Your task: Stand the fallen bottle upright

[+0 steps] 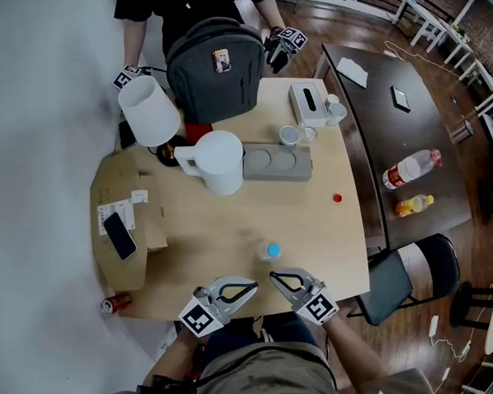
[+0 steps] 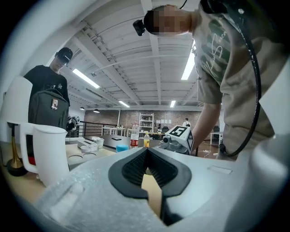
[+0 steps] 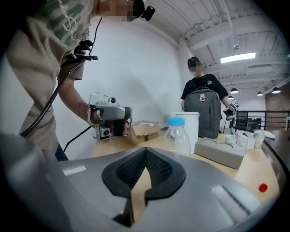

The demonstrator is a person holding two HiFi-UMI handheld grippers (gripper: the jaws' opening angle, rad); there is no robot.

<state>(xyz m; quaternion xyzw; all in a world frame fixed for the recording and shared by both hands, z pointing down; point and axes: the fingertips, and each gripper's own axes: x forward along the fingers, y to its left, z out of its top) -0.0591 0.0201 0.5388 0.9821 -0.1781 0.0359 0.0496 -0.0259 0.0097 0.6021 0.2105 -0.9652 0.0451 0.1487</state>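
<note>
Light wooden table (image 1: 310, 227) carries the small blue-capped bottle (image 1: 269, 251), standing upright just beyond both tools. Left tool (image 1: 251, 288) and right tool (image 1: 276, 277) are closed together, empty, clear of it. The task looks finished, with nothing apparently left.

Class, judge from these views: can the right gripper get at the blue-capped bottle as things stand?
Probably yes. The bottle stands upright just ahead of the right gripper, with nothing between them. Its fingers are shut and empty, so they would need to open first.
</note>
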